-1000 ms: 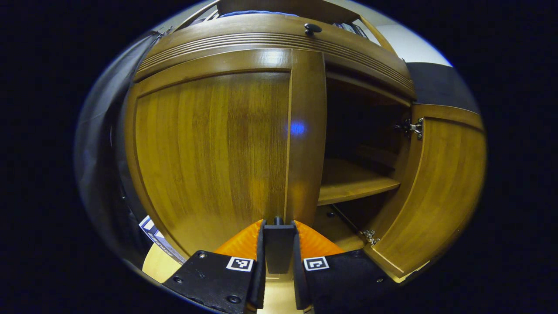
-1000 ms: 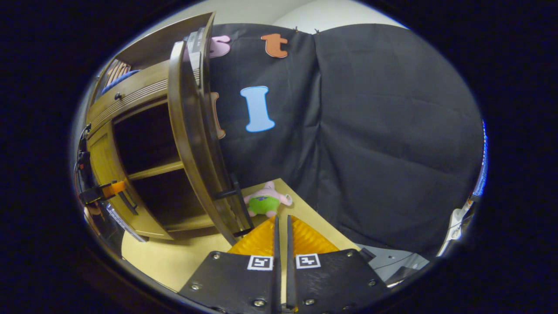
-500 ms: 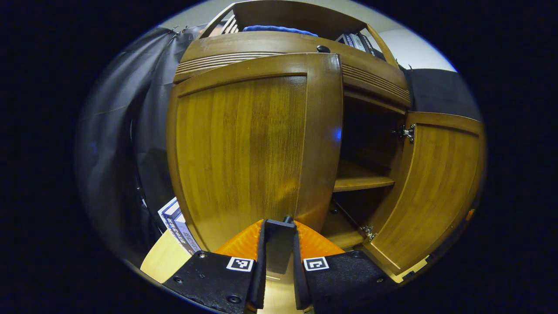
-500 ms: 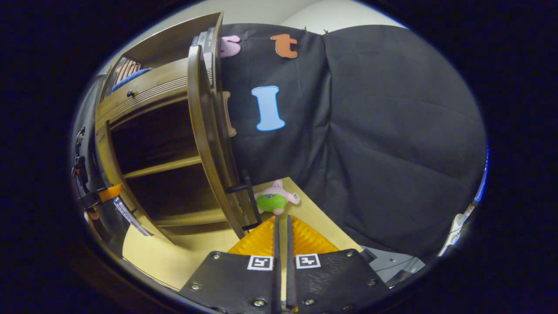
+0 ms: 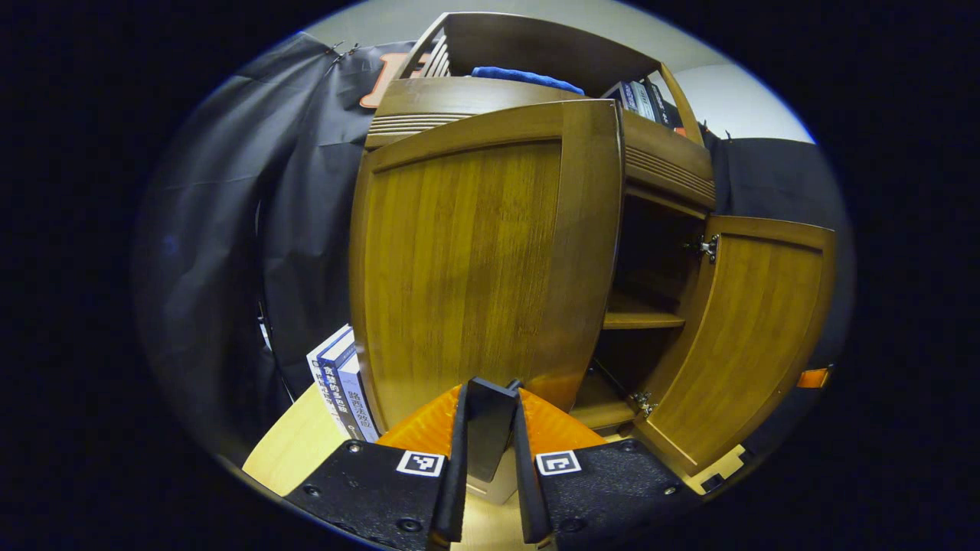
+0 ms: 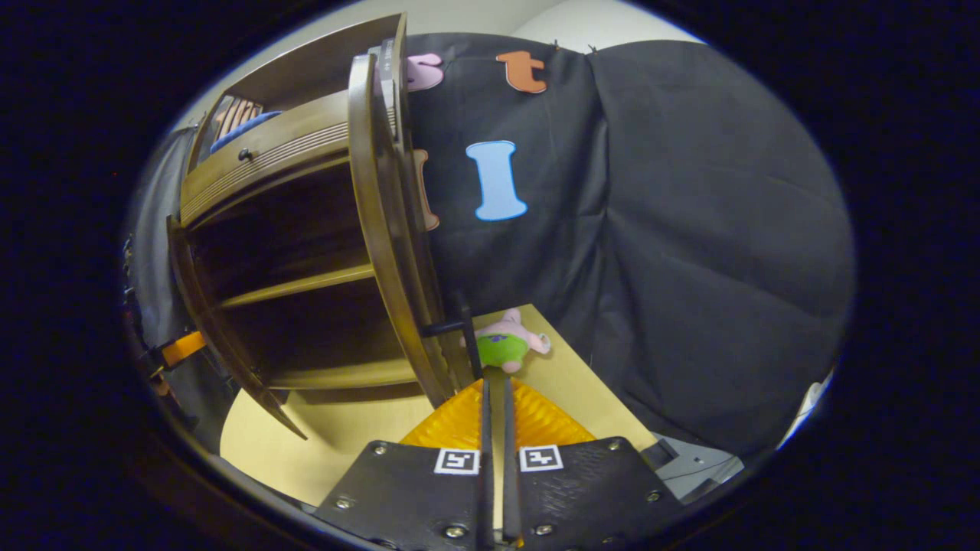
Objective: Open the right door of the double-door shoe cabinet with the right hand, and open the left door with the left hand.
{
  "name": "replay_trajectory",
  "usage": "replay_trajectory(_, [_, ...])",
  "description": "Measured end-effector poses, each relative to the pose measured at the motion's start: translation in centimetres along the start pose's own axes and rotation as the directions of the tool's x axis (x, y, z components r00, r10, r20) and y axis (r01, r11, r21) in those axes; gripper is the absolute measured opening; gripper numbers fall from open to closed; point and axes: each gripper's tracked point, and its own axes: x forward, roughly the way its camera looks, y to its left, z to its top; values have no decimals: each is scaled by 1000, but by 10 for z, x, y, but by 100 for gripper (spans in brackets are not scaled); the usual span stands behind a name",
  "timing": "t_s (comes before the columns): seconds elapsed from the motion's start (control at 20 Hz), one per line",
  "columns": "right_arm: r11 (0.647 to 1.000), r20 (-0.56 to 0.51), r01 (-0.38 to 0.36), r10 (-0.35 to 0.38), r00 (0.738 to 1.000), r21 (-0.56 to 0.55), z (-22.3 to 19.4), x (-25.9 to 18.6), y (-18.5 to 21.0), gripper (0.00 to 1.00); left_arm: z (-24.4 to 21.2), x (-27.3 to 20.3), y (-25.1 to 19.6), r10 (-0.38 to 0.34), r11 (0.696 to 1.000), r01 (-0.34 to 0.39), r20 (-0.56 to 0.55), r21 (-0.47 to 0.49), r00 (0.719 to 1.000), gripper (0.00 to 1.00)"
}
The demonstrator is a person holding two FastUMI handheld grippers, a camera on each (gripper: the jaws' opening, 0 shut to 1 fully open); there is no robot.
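Left gripper point(image 5: 490, 405) sat at the bottom centre of the left gripper view, clenched on the dark handle point(image 5: 490, 425) of the left door point(image 5: 475, 260), with a finger pressing on each side of it. Right gripper point(image 6: 494, 398), at the bottom centre of the right gripper view, had its fingers drawn together with only a thin slit between them and nothing held.

In the left gripper view the shoe cabinet point(image 5: 666, 164) took up the middle of the frame, its left door swung partly outward and facing the camera. At right of the frame the right door point(image 5: 754, 329) stood wide open, showing its inner face and hinges. Between the doors the dark inside showed a shelf point(image 5: 639, 317).

In the right gripper view the right door point(image 6: 390, 245) appeared edge-on, left of centre, its handle point(image 6: 459, 333) just above the gripper's tips, apart from them.

Upright books point(image 5: 341, 383) stood on the pale surface point(image 5: 291, 451) at lower left of the left gripper view, beside the cabinet. A small plush toy point(image 6: 509, 343) lay on the surface point(image 6: 344, 436) just right of the right door.
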Motion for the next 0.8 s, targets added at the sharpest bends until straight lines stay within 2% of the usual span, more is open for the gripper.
replay_trajectory(0.35, [999,-28,-36,34,999,-41,-2,14,12,5,-1,-22,19,7,997,-6,10,-74,1000,35])
replay_trajectory(0.6, [999,-45,-43,41,998,-33,-7,17,10,5,0,-41,38,54,993,-53,9,-101,998,37])
replay_trajectory(0.7, [998,-51,-42,39,998,-42,-11,18,11,5,0,-47,46,76,990,-74,7,-123,997,35])
replay_trajectory(0.8, [998,-53,-41,39,998,-46,-10,20,10,5,0,-56,56,104,988,-103,5,-112,995,37])
